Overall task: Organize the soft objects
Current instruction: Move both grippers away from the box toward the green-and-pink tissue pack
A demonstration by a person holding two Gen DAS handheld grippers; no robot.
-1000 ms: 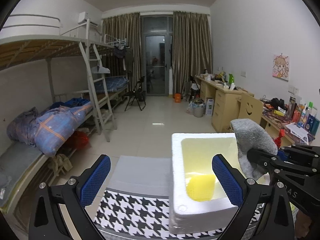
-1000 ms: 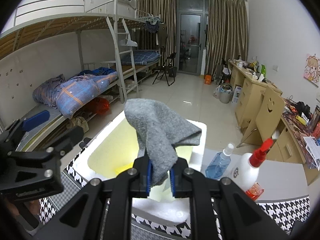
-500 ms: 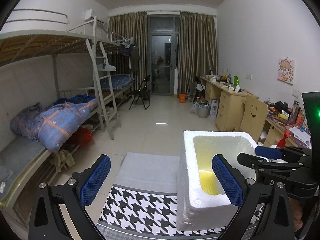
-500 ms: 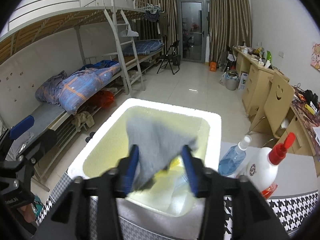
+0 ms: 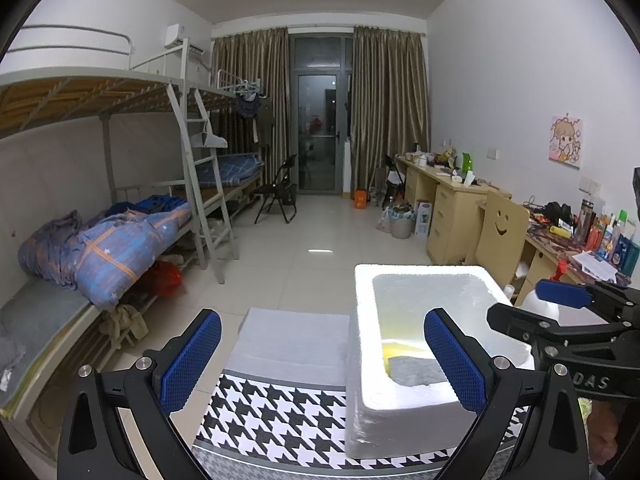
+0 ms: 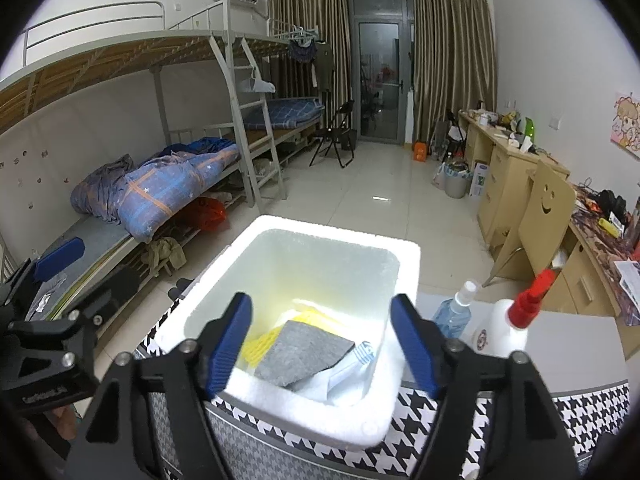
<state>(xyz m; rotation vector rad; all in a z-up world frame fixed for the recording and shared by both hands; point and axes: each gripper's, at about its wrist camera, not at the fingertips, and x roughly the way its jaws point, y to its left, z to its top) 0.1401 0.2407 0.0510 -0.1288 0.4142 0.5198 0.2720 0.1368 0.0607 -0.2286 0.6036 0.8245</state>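
A white foam box stands on the houndstooth tablecloth; it also shows in the left wrist view. A grey cloth lies inside it on a yellow cloth and a white striped one; the grey cloth also shows in the left wrist view. My right gripper is open and empty just above the box's near rim. My left gripper is open and empty, left of the box above the table.
A blue spray bottle and a white bottle with a red trigger stand right of the box. A grey mat lies on the table left of the box. Bunk beds run along the left, desks along the right.
My right gripper opened and let go of the grey cloth, which dropped into the foam box. The right gripper then drew back a little. The left gripper stayed open.
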